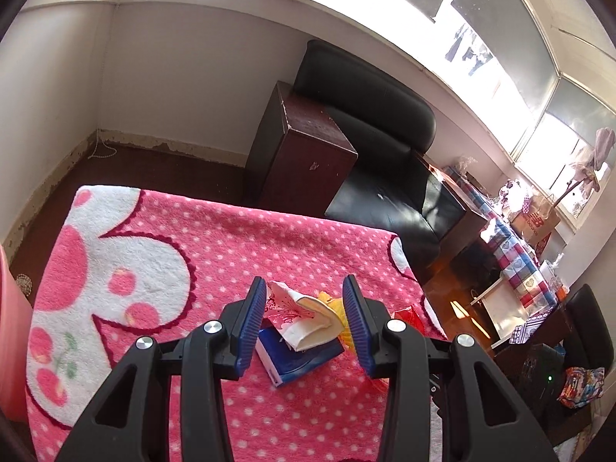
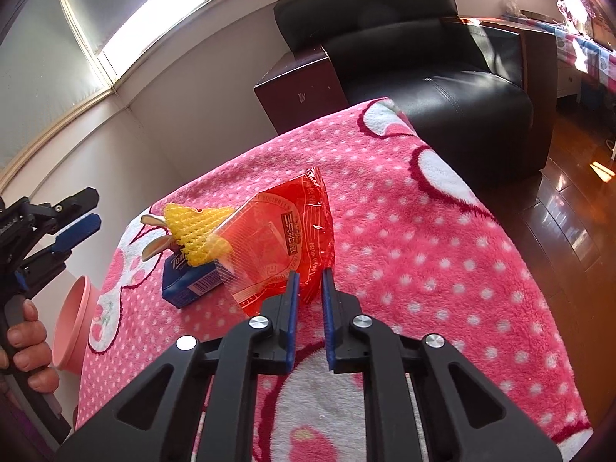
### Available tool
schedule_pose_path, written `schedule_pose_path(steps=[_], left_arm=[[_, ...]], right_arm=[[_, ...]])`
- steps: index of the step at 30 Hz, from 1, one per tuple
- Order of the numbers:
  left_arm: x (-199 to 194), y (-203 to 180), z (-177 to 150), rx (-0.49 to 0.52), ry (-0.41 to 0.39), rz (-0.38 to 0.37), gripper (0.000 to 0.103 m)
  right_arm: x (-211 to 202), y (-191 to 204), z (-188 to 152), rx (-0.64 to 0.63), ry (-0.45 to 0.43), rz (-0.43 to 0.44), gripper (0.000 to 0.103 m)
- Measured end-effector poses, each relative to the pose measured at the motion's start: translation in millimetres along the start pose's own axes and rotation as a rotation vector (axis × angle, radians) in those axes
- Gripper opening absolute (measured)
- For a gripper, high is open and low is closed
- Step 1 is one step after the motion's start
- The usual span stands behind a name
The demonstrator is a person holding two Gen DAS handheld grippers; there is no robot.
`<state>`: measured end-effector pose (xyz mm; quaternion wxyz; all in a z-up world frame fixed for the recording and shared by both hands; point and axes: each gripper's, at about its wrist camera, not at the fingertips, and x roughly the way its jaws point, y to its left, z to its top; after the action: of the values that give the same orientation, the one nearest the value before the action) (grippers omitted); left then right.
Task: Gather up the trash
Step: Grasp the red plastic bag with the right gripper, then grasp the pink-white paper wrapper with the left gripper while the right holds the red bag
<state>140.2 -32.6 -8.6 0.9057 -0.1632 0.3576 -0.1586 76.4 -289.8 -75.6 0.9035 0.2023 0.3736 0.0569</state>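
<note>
Right wrist view: right gripper (image 2: 309,275) is narrowly open around the red wrapper's (image 2: 287,238) edge on the blanket (image 2: 423,250), seemingly not yet pinching. Left gripper (image 1: 304,308) gapes empty over tissue (image 1: 308,319). Slick film could slip free.

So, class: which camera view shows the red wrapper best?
The right wrist view: the red wrapper lies unfolded, print visible. The left wrist view shows only a corner past the left gripper.

I see a pink white-dotted blanket (image 2: 423,238), a red wrapper (image 2: 285,242), yellow foam netting (image 2: 196,231), a blue tissue box (image 2: 188,285) and blue-padded black tools (image 2: 308,292).
</note>
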Motion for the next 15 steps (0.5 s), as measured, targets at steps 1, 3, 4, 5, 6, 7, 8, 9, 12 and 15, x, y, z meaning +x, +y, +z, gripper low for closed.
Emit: schedule_pose_path(steps=[1, 3, 4, 5, 6, 7, 8, 9, 12, 15], left_arm=[[7.6, 1.4, 1.8, -0.022, 0.018, 0.003, 0.04], [21.7, 6.3, 5.0, -0.074, 0.056, -0.003, 0.04], [28.5, 8.8, 6.6, -0.099, 0.076, -0.008, 0.04], [34.2, 11.3, 7.6, -0.122, 0.092, -0.009, 0.04], [39.5, 13.6, 8.0, -0.142, 0.106, -0.01, 0.04], [44.7, 15.8, 7.5, -0.16, 0.121, -0.013, 0.039], [49.7, 17.9, 7.0, -0.176, 0.139, -0.017, 0.039], [53.9, 19.1, 6.2, -0.19, 0.157, -0.02, 0.039], [61.9, 20.9, 2.7, -0.211, 0.175, -0.03, 0.039], [65.5, 19.8, 1.3, -0.203, 0.171, -0.033, 0.033]], right_arm=[[-1.1, 0.1, -0.1, 0.0, -0.007, 0.004, 0.012], [-1.4, -0.7, 0.0, 0.002, -0.01, 0.013, 0.012], [-1.4, -1.3, 0.2, 0.006, -0.012, 0.015, 0.012], [-2.0, -2.2, 0.0, 0.01, -0.014, 0.019, 0.012], [-1.9, -2.8, 0.0, 0.012, -0.013, 0.023, 0.012], [-1.7, -3.1, 0.0, 0.014, -0.013, 0.025, 0.012], [-1.8, -3.2, 0.1, 0.014, -0.014, 0.027, 0.012], [-1.5, -3.5, 0.2, 0.015, -0.013, 0.03, 0.012], [-0.6, -3.6, 0.1, 0.014, -0.009, 0.034, 0.012], [-0.4, -3.5, 0.5, 0.011, -0.009, 0.035, 0.012]])
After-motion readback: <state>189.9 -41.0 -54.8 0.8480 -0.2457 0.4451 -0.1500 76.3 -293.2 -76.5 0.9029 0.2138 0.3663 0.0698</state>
